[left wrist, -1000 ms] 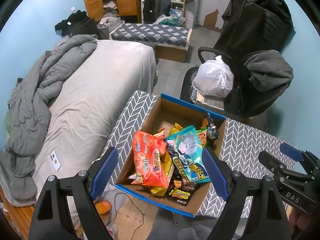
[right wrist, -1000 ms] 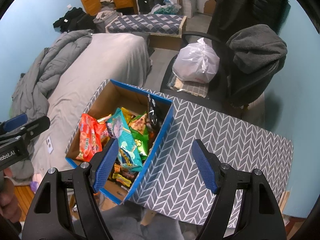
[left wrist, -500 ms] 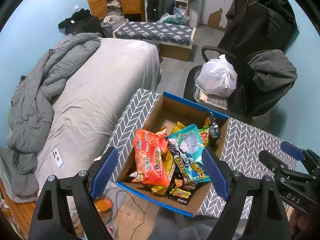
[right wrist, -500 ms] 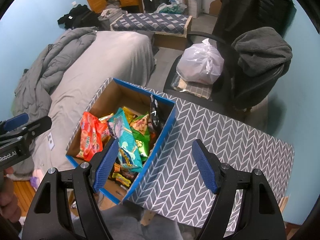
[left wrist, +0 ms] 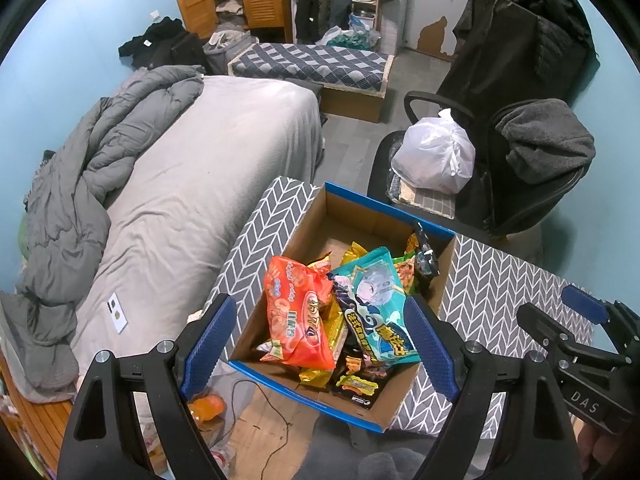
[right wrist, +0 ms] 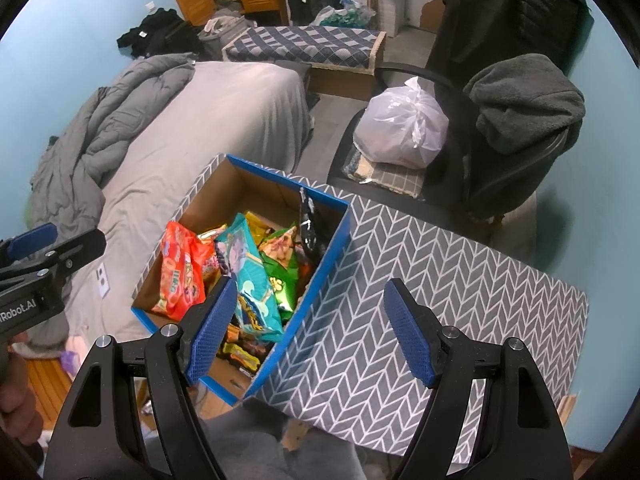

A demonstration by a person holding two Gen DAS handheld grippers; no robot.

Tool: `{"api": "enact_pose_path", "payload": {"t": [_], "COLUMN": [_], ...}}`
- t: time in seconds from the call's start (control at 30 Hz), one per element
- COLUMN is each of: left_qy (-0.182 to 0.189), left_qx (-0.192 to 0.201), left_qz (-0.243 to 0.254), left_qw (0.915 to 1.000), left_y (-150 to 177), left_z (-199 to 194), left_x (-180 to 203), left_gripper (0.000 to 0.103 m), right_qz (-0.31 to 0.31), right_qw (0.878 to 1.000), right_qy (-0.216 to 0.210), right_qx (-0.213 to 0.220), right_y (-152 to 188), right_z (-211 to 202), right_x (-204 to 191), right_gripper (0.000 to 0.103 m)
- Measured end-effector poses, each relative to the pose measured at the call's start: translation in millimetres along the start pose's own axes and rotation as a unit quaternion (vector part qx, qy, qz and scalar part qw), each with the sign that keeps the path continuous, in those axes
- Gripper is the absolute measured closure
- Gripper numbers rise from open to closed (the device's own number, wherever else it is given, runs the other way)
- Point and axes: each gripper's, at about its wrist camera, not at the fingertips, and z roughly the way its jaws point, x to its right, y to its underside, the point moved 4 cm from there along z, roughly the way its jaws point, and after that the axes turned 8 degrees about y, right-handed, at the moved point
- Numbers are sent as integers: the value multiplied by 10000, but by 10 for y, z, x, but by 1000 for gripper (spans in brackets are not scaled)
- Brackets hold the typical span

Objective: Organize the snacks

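Observation:
A cardboard box with blue edges (left wrist: 400,216) (right wrist: 340,236) stands on a table with a grey chevron cloth (left wrist: 508,280) (right wrist: 440,276). Inside lie several snack packets: an orange bag (left wrist: 298,316) (right wrist: 178,268), a teal bag with a cartoon figure (left wrist: 376,304) (right wrist: 248,268), a green bag (right wrist: 282,276) and a dark packet (right wrist: 308,220) leaning on the right wall. My left gripper (left wrist: 320,346) hangs open high above the box, nothing between its blue pads. My right gripper (right wrist: 310,332) is open above the box's right wall and the cloth, also empty.
A bed with a grey duvet (left wrist: 80,184) lies left of the table. Behind the table stands an office chair (left wrist: 520,168) carrying a white plastic bag (left wrist: 436,152) and grey fleece. A low checked mattress (left wrist: 312,66) and wardrobe stand at the back. An orange thing (left wrist: 208,404) and cable lie on the floor.

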Motion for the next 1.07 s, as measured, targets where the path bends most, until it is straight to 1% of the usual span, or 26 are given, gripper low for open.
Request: {"api": "enact_pose_path", "payload": {"t": [0.23,0.5,0.77,1.07], "left_qy": [35,79,107,81], "left_qx": [-128,-204,-195,-190], "left_qz": [34,238,361,362], "left_qw": [9999,9995,9991,9991], "left_y": [29,38,24,22], "left_z": [2,17,-1,-7], "left_x": [38,147,205,215], "left_gripper": [16,16,16,16], "right_qz": [5,80,159,167], "right_qw": [10000,10000,9999,9998], "right_qy": [2,29,43,43], "right_qx": [1,-49,-51,-45], "right_y": [26,93,132,143], "right_z": [-23,-37,-60,-68], "right_x": [63,124,164,184], "right_gripper": [27,27,27,27]}}
